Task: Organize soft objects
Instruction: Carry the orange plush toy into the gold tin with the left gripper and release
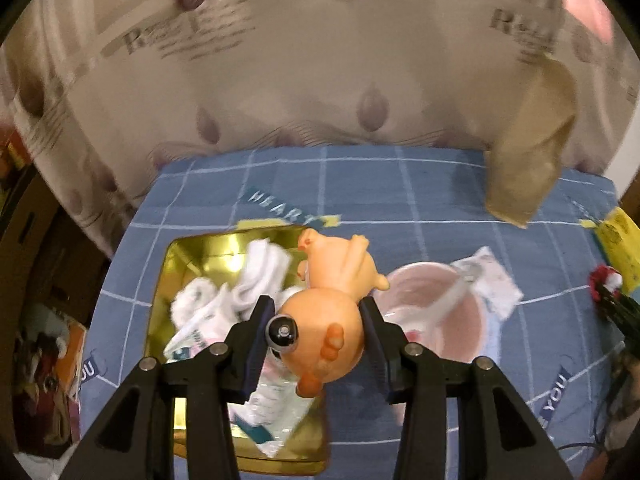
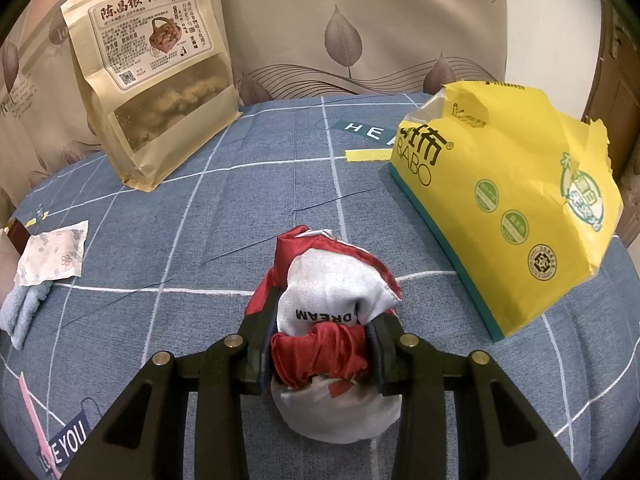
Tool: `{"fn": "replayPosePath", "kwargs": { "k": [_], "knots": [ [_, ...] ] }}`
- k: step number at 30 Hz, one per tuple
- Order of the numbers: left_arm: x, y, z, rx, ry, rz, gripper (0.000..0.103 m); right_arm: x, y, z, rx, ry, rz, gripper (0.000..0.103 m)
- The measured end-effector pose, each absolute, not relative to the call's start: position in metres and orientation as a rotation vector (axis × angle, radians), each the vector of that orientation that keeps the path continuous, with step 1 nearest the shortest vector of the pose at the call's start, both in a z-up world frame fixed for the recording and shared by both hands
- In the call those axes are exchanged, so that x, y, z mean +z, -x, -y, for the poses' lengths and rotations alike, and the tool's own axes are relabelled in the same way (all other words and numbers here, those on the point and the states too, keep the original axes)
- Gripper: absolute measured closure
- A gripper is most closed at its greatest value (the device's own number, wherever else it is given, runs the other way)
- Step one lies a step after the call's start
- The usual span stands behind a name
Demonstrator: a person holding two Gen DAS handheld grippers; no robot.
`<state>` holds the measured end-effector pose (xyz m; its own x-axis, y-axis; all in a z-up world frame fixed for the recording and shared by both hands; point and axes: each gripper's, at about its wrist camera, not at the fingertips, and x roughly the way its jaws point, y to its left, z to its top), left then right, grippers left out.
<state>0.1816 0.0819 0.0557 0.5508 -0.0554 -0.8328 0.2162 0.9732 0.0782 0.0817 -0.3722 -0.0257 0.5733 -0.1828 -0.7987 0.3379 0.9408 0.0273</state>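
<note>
My left gripper (image 1: 316, 322) is shut on an orange rubber doll (image 1: 324, 320), gripped by its round head, body pointing away, hanging over the edge of a gold tin box (image 1: 180, 256). White socks and wrapped soft packets (image 1: 240, 292) lie in the tin. In the right wrist view my right gripper (image 2: 322, 320) is shut on a red and white cloth bundle (image 2: 332, 304) printed "DREAM", which rests on the blue checked cloth (image 2: 200, 220).
A pink bowl with a spoon (image 1: 432, 312) stands right of the tin. A tan snack bag (image 2: 152, 76) leans on the leaf-print curtain; a yellow tissue pack (image 2: 508, 200) lies at right. A small floral sachet (image 2: 52, 256) and blue towel (image 2: 20, 308) lie at left.
</note>
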Motion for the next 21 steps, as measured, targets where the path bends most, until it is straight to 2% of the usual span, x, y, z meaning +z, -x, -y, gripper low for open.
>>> {"fn": "replayPosePath", "kwargs": {
  "k": [11, 21],
  "knots": [
    [0.034, -0.212, -0.131, -0.062, -0.072, -1.023, 0.059, -0.026, -0.082, 0.373, -0.308, -0.181, -0.912, 0.068],
    [0.050, -0.245, -0.150, -0.006, -0.072, -0.974, 0.059, -0.027, -0.082, 0.373, -0.309, -0.176, -0.913, 0.068]
  ]
}}
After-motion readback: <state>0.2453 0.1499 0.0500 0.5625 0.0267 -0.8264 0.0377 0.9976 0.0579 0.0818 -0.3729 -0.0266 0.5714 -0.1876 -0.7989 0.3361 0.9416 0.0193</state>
